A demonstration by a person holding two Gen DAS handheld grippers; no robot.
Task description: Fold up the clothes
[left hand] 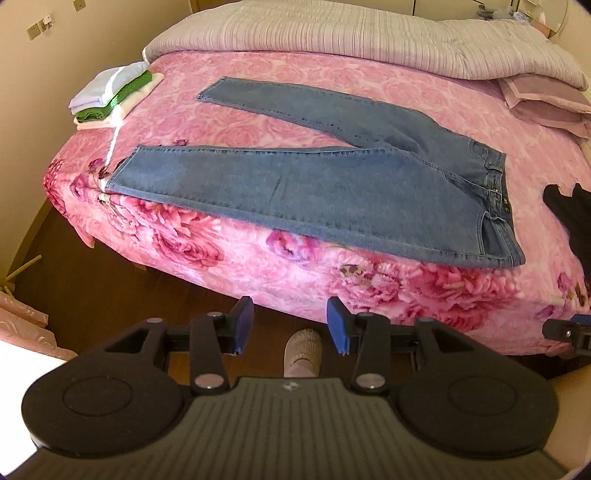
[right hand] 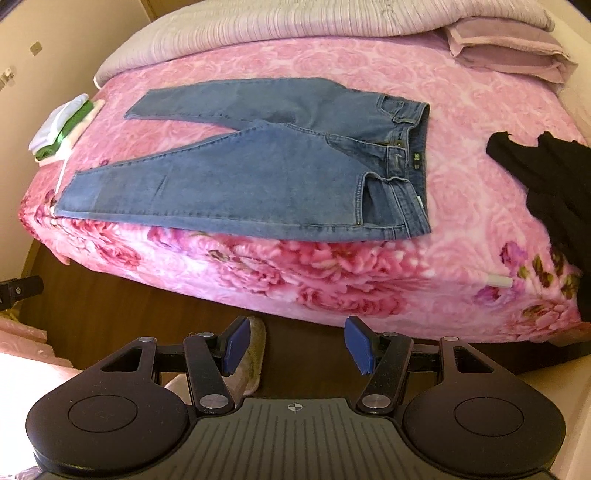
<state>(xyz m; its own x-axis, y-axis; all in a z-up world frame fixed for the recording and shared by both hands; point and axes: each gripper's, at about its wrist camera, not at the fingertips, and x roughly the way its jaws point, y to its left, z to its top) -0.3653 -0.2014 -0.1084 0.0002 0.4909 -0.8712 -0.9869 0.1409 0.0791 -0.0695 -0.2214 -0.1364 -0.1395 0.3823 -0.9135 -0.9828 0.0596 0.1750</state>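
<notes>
No brand can really be read here: a small dark tag with a greenish mark is seen on the waistband of the blue jeans (right hand: 258, 170), but whatever is printed on it is too tiny and blurred to be made out. A black garment (right hand: 550, 192) is cut off by the right edge of the right wrist view, so what kind of clothing it is can't be told. A folded stack of clothes (left hand: 110, 96) (pale blue, green, white) is parked at the far left corner of the bed (left hand: 295, 269), and a lilac quilt (left hand: 369, 33) plus a folded purple cloth (right hand: 509, 51) are piled along the far side, partly cropped. The jeans are laid flat on the pink floral bedspread, legs spread in a V toward the left, waistband to the right, the near leg lying right along the bed's front edge. Both tools are held out over the wooden floor (left hand: 110, 280), short of the bed and well apart from the jeans. The left hand-held gripper (left hand: 290, 325) is seen with its blue pads apart and nothing between them; same for the right hand-held gripper (right hand: 295, 345), jaws wide and empty. A socked foot (left hand: 303, 350) is glimpsed below the left one, and a fuzzy slipper-like thing is half hidden behind the right one's pad.
</notes>
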